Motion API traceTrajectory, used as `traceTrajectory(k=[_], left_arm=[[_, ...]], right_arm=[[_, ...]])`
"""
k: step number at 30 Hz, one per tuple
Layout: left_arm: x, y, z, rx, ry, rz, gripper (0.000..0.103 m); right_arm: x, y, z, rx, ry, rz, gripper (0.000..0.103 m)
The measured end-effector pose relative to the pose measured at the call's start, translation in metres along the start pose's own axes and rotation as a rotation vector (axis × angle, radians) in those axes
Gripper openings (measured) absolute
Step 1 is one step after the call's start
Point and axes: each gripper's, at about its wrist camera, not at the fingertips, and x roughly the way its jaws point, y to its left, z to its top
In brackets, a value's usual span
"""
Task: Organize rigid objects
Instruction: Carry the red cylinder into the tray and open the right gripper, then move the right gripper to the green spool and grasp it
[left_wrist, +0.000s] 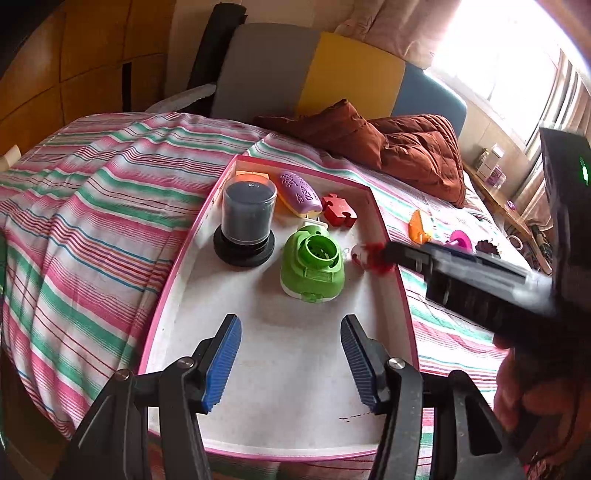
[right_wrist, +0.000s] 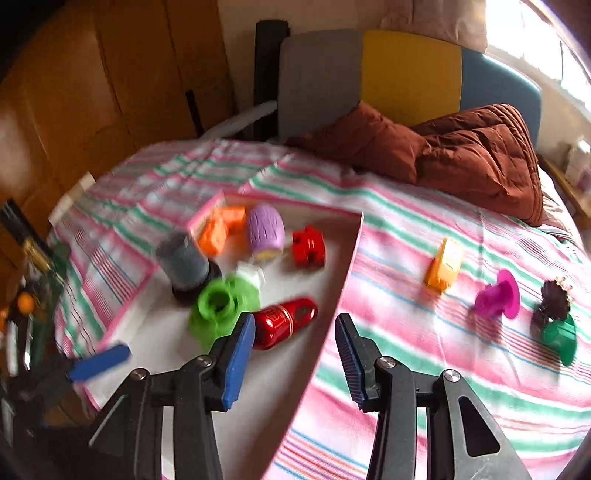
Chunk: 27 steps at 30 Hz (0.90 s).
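A pink-rimmed white tray (left_wrist: 391, 236) (right_wrist: 347, 266) lies on the striped bed. In it are a grey-black canister (left_wrist: 247, 218) (right_wrist: 186, 264), a green device (left_wrist: 314, 264) (right_wrist: 221, 306), a purple case (left_wrist: 299, 194) (right_wrist: 265, 232), a red puzzle piece (left_wrist: 339, 210) (right_wrist: 309, 246), orange blocks (right_wrist: 221, 227) and a red can (left_wrist: 369, 256) (right_wrist: 284, 323). My left gripper (left_wrist: 291, 360) is open and empty over the tray's near end. My right gripper (right_wrist: 295, 360) is open and empty, above the tray's right rim, just behind the red can.
On the bedspread right of the tray lie an orange block (right_wrist: 445, 267) (left_wrist: 421, 225), a magenta piece (right_wrist: 498, 299) (left_wrist: 460, 240), a dark spiky object (right_wrist: 556, 301) and a green piece (right_wrist: 561, 336). A brown quilt (right_wrist: 461, 147) lies by the headboard. A wooden wardrobe (right_wrist: 92, 92) stands to the left.
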Motion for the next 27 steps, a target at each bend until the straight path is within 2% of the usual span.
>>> traceTrajectory(k=[4,7,9,16,27], left_arm=[[-0.002,0.000,0.000,-0.001,-0.004,0.005,0.057],[-0.004,-0.002,0.000,0.011,-0.009,0.005,0.057],[-0.004,-0.004,-0.001,0.016,-0.006,0.005,0.057],[-0.005,-0.018,-0.005,0.046,-0.006,-0.039,0.057],[-0.011,-0.059,-0.010,0.149,-0.014,-0.109,0.057]], right_arm=[[0.007,-0.004,-0.009,-0.005,0.014,-0.060,0.046],[-0.005,-0.023,-0.010,0.107,-0.034,0.018,0.046],[-0.014,-0.029,-0.012,0.136,-0.048,0.037,0.048],[-0.028,-0.049,-0.033,0.170,-0.027,-0.008,0.051],[-0.033,-0.109,-0.079,0.290,0.024,-0.097,0.052]])
